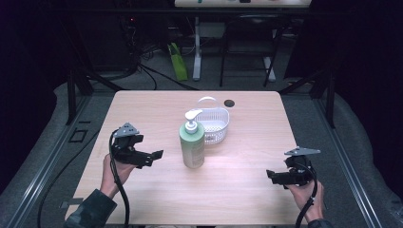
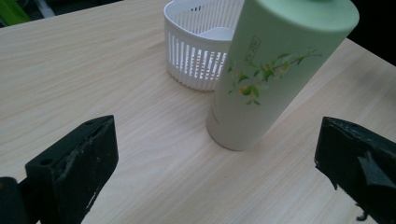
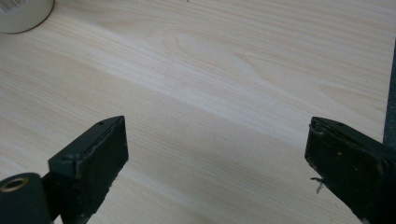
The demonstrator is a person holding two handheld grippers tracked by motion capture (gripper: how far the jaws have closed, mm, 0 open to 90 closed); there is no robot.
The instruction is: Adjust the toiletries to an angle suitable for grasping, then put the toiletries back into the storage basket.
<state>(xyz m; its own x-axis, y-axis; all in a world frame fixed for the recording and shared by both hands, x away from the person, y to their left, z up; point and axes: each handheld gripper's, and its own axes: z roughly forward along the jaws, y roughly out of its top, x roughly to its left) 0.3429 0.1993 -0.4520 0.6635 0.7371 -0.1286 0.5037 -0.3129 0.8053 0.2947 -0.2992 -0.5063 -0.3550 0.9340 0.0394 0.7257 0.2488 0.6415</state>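
The green pump bottle [image 1: 192,142] stands upright near the middle of the wooden table [image 1: 142,109], and everything else is best placed from it. Just behind the bottle and slightly to its right sits a white slotted basket [image 1: 214,124] with its handle raised, close enough that it looks like the likely destination. The left gripper [image 1: 151,156] hovers just left of the bottle, jaws spread wide and aimed at its body, probably lining up a side grasp around the lower half, where the wall is straight. The right gripper [image 1: 271,175] waits well to the right of the bottle and nearer the person, also wide apart and holding nothing. A small dark disc [image 1: 229,102] lies beyond the basket. The pale wood is bare and smooth; the room behind the bottle is dim, with table legs and cables on the floor.
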